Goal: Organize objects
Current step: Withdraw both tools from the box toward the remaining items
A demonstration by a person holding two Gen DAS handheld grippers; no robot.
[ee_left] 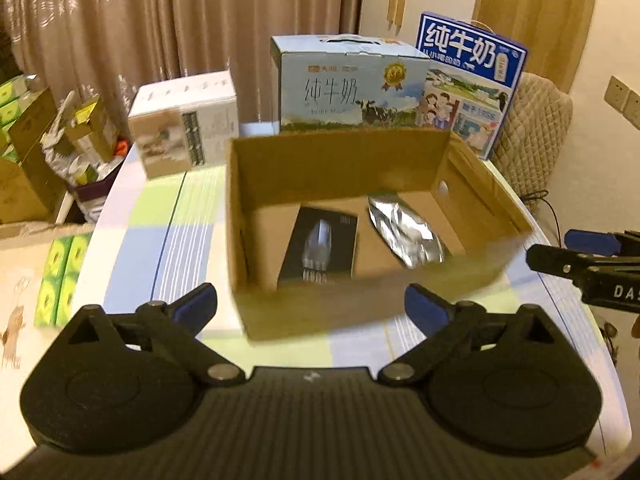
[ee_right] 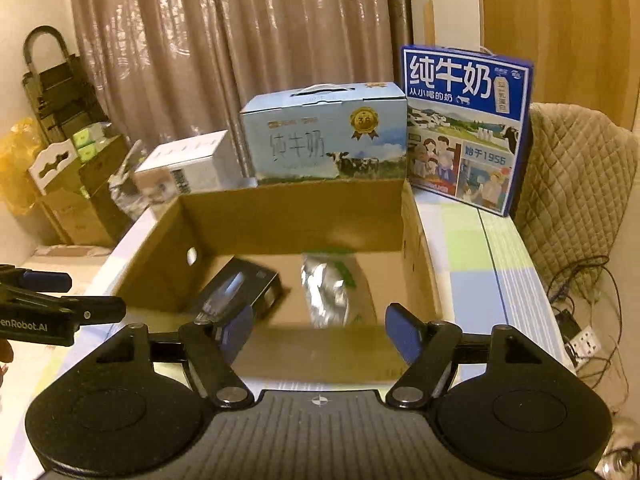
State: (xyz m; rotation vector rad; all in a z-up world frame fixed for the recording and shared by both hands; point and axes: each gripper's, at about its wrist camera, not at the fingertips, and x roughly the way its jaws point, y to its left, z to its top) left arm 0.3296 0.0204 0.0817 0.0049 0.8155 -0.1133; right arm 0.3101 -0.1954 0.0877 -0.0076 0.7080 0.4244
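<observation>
Cardboard box [ee_left: 348,168] open-topped on the checked tablecloth [ee_left: 160,240], holding a black carton [ee_left: 320,246] and a silver foil pouch [ee_left: 404,232] side by side. Left gripper [ee_left: 310,306] spread wide, empty; right gripper [ee_right: 320,330] parted, empty, both at the near wall. Behind: white carton [ee_left: 184,120], pale-blue milk carton [ee_left: 352,84], dark-blue milk carton [ee_left: 472,80].

black box [ee_left: 320,246] and crumpled silver pouch [ee_left: 406,232] flat inside open cardboard box [ee_left: 332,160]
</observation>
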